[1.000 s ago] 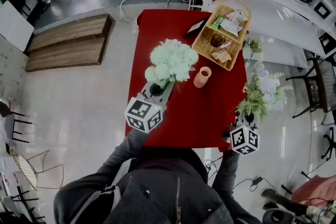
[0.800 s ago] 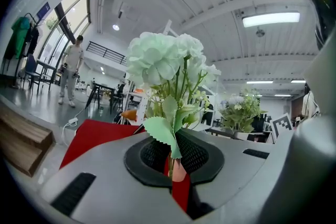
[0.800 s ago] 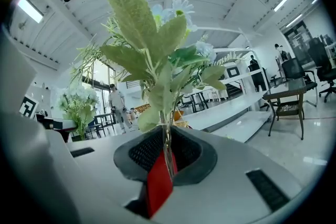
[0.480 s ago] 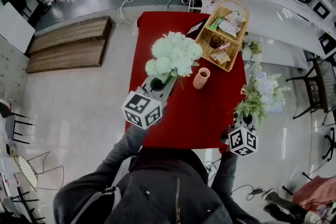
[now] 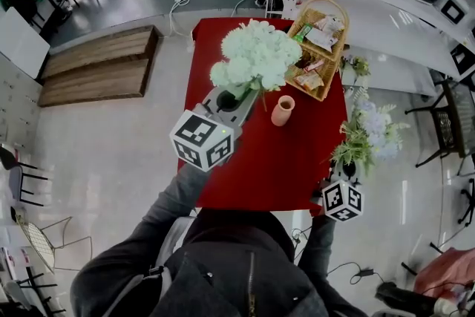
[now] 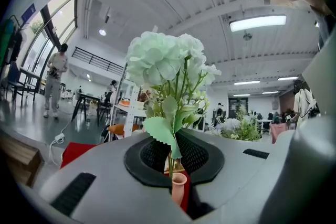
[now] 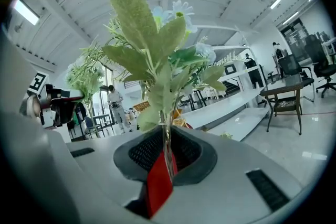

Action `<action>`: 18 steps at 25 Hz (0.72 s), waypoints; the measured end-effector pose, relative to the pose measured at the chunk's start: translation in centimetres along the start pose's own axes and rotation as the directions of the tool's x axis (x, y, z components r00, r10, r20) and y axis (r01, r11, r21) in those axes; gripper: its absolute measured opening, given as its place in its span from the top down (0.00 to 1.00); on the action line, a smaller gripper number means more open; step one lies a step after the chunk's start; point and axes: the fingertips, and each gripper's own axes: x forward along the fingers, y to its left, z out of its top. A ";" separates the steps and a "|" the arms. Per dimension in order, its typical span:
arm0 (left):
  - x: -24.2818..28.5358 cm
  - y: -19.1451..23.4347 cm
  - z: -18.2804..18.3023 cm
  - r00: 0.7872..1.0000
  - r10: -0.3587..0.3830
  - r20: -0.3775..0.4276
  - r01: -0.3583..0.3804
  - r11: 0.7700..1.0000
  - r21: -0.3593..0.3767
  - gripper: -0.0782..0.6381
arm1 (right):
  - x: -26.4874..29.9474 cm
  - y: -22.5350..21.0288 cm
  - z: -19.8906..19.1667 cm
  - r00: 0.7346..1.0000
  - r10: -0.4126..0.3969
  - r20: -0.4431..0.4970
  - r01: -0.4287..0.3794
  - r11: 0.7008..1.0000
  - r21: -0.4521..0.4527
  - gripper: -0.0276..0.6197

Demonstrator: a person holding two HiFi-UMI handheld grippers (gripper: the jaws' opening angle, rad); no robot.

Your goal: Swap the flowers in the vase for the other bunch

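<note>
Vase: pink ceramic vase (image 5: 283,110), looks emptied.
Left tool (image 5: 239,96): clamps pale-green hydrangea bunch (image 5: 256,56) beside vase.
Right tool (image 5: 348,169): grips lilac leafy bunch (image 5: 371,131) (into vase next).

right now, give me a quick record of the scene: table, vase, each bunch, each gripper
table: red, with vase and basket on it
vase: pink, upright on the table, no stems in it
white bunch: in the air, clear of the vase
lavender bunch: held beyond the table's right edge
left gripper: shut on the white bunch's stems
right gripper: shut on the lavender bunch's stems
basket: wicker, packets inside, far right corner of the table
</note>
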 end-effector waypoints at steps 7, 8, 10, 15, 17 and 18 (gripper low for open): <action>1.2 -0.9 3.4 0.999 -0.030 0.022 0.029 0.998 0.054 0.85 | -0.2 -0.4 -0.1 1.000 -0.006 -0.003 0.006 1.000 0.008 0.88; 1.4 -1.0 3.8 0.999 -0.037 0.025 0.036 0.998 0.055 0.86 | -0.2 -0.5 -0.1 1.000 -0.005 -0.004 0.006 1.000 0.010 0.88; 1.8 -1.3 4.4 0.998 -0.050 0.028 0.049 0.997 0.053 0.86 | -0.1 -0.6 -0.1 1.000 -0.005 -0.003 0.005 1.000 0.014 0.88; 2.6 -1.7 5.0 0.997 -0.070 0.031 0.068 0.996 0.055 0.86 | -0.4 -0.9 0.0 1.000 -0.015 0.004 0.014 1.000 0.022 0.88; 3.0 -1.8 4.9 0.997 -0.077 0.029 0.075 0.996 0.052 0.86 | -0.5 -1.0 0.0 1.000 -0.018 0.007 0.018 0.999 0.029 0.88; 3.3 -1.8 4.7 0.996 -0.080 0.027 0.078 0.996 0.049 0.85 | -0.5 -1.0 -0.1 1.000 -0.020 0.008 0.019 0.999 0.032 0.88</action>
